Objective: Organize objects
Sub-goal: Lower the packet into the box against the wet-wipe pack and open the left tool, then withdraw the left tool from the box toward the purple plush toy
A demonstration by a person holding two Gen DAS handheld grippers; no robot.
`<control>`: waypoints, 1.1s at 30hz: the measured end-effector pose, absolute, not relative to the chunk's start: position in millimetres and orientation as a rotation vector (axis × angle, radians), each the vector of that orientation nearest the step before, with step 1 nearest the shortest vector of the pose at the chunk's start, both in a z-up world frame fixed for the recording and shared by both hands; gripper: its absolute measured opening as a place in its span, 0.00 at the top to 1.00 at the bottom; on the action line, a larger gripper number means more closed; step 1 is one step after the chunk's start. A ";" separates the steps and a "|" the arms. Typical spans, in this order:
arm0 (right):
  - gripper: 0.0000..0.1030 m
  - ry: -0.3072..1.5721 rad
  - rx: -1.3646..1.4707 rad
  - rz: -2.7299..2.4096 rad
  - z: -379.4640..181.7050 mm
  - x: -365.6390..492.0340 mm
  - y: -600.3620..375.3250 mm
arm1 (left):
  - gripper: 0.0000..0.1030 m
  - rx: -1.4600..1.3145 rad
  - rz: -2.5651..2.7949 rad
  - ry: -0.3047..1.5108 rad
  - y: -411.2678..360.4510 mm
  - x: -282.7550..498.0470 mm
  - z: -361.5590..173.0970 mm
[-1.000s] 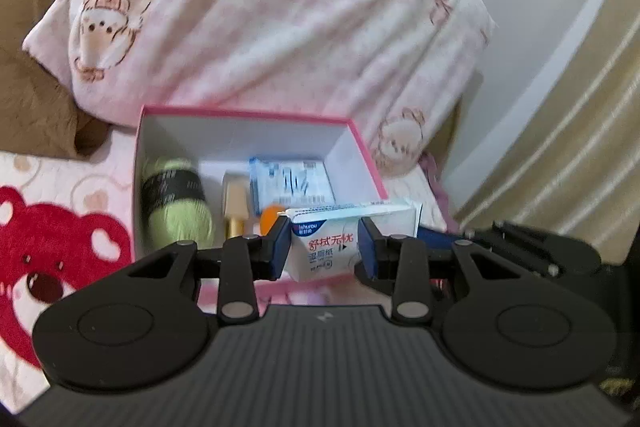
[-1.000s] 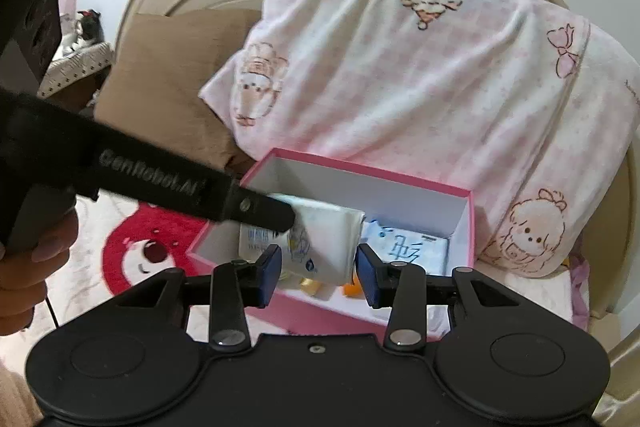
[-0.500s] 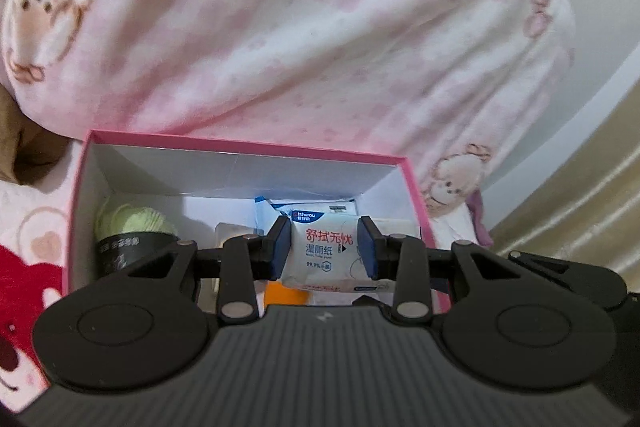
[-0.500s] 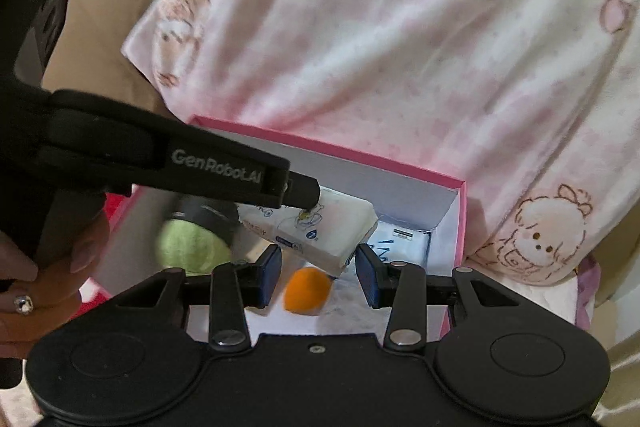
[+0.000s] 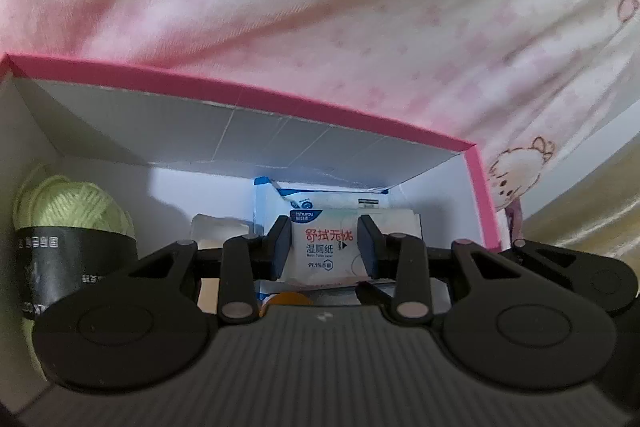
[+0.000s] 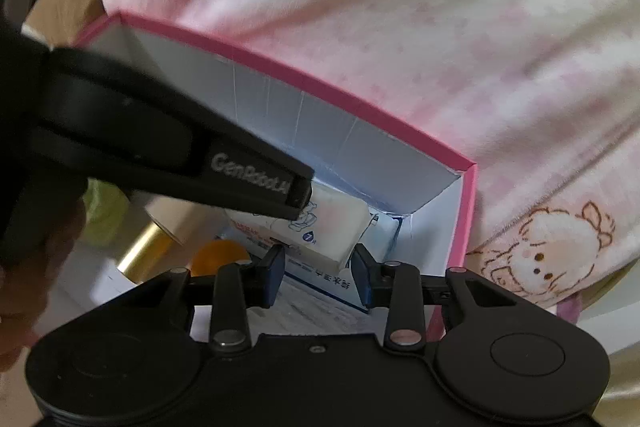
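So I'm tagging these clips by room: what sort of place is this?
Most likely a bedroom, on a bed. A big pink cartoon-print pillow fills the background, a brown cushion sits beside it, and the pink storage box of household bits rests just in front of them.

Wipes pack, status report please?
Left gripper shut on wipes pack, low inside pink box. Right gripper empty, jaws just closing. Yarn and blue packet underneath crowd the box.
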State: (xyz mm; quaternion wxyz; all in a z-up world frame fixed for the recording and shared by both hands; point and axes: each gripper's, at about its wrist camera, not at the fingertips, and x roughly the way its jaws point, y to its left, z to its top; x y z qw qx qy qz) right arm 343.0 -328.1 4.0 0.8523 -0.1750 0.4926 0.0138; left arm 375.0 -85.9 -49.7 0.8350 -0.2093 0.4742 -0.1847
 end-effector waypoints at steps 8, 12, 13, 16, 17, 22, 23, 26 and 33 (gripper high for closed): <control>0.64 1.044 -0.454 -0.017 -11.5 347.2 -321.4 | 0.66 -0.420 -0.387 1.042 -91.1 380.7 -59.7; 0.64 1.016 -0.476 -0.050 -10.7 344.7 -322.8 | 0.66 -0.391 -0.387 1.067 -93.9 380.0 -61.8; 0.65 1.011 -0.470 -0.053 -9.6 343.6 -324.5 | 0.66 -0.387 -0.392 1.073 -95.6 380.1 -62.5; 0.65 0.972 -0.458 -0.045 -2.8 334.2 -327.7 | 0.71 -0.385 -0.397 1.082 -101.2 381.1 -63.0; 0.64 0.960 -0.445 -0.034 0.3 330.1 -329.0 | 0.73 -0.396 -0.400 1.090 -103.3 382.0 -63.6; 0.61 0.897 -0.296 0.004 18.5 300.2 -343.6 | 0.73 -0.389 -0.393 1.088 -112.5 380.8 -62.2; 0.61 0.884 -0.271 0.010 21.1 295.0 -346.5 | 0.72 -0.377 -0.381 1.077 -112.9 378.6 -60.1; 0.59 0.851 -0.149 0.037 30.9 273.8 -356.4 | 0.61 -0.331 -0.356 1.057 -109.2 368.8 -49.3; 0.56 0.823 -0.027 0.092 58.9 224.5 -341.9 | 0.55 -0.273 -0.381 1.087 -85.6 330.5 -9.8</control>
